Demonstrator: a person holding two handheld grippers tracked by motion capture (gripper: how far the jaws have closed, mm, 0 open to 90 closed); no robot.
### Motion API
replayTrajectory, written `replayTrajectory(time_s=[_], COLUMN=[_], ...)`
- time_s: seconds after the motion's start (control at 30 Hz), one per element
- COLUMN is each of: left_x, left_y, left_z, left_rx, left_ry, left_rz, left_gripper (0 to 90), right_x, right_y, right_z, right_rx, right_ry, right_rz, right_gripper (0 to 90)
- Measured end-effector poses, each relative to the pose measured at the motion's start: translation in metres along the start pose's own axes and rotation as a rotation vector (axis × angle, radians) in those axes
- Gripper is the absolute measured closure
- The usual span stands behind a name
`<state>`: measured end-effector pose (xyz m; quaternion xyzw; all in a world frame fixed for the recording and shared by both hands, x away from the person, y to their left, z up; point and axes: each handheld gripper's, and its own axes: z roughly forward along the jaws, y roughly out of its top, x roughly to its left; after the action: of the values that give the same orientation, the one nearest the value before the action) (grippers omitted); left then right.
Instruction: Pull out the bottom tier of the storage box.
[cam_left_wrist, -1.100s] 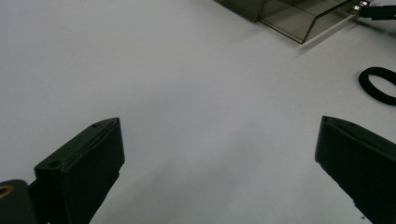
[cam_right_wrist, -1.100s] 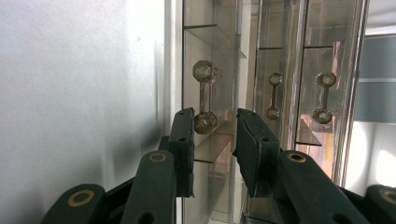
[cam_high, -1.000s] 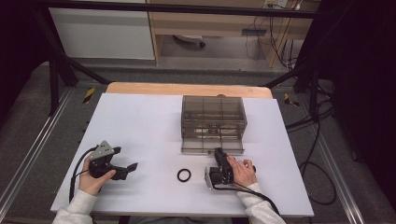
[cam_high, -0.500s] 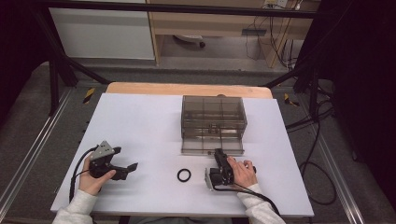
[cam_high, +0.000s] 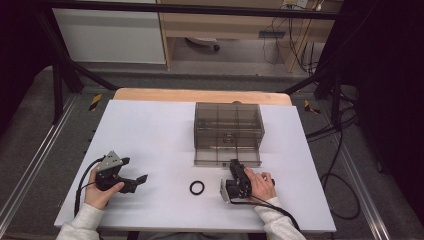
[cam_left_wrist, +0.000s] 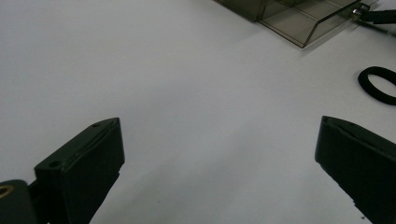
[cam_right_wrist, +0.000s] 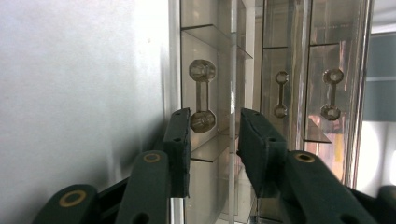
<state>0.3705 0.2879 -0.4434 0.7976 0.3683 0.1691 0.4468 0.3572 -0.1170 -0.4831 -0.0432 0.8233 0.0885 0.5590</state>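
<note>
Nearest the person, the left claw (cam_high: 141, 179) rests on the white tabletop (cam_high: 150, 130), well to the left of the clear drawer cabinet (cam_high: 228, 127), its jaws spread wide with nothing between them. A black ring (cam_high: 197, 187) lies flat in front of the cabinet, slightly left of it. The right claw (cam_high: 233, 163) is at the pulled-out bottom drawer (cam_high: 227, 156); its jaws have just been opening and now straddle the drawer's front wall and handle (cam_right_wrist: 202, 95), released rather than pinching.
</note>
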Motion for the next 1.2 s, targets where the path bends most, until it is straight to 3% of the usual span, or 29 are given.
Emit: replayTrajectory(time_s=[0.23,0.33,0.6,0.83,1.0,1.2], left_x=[0.0,0.0,0.0,0.0,0.0,0.0], left_y=[0.0,0.0,0.0,0.0,0.0,0.0], left_z=[0.0,0.0,0.0,0.0,0.0,0.0], left_rx=[0.0,0.001,0.002,0.002,0.002,0.002], left_ry=[0.0,0.0,0.0,0.0,0.001,0.0], left_rz=[0.0,0.0,0.001,0.002,0.001,0.001], left_gripper=[0.9,0.9,0.9,0.9,0.9,0.9], right_x=[-0.008,-0.011,-0.024,-0.034,-0.041,-0.047], right_y=[-0.005,-0.006,-0.013,-0.021,-0.026,-0.032], right_z=[-0.001,-0.002,-0.005,-0.007,-0.008,-0.008], right_rx=[-0.021,-0.016,-0.041,-0.07,-0.062,-0.061], right_ry=[0.035,0.042,0.069,0.133,0.191,0.248], right_rz=[0.121,0.206,0.37,0.532,0.697,0.826], right_gripper=[52.6,45.4,35.0,25.4,17.8,11.9])
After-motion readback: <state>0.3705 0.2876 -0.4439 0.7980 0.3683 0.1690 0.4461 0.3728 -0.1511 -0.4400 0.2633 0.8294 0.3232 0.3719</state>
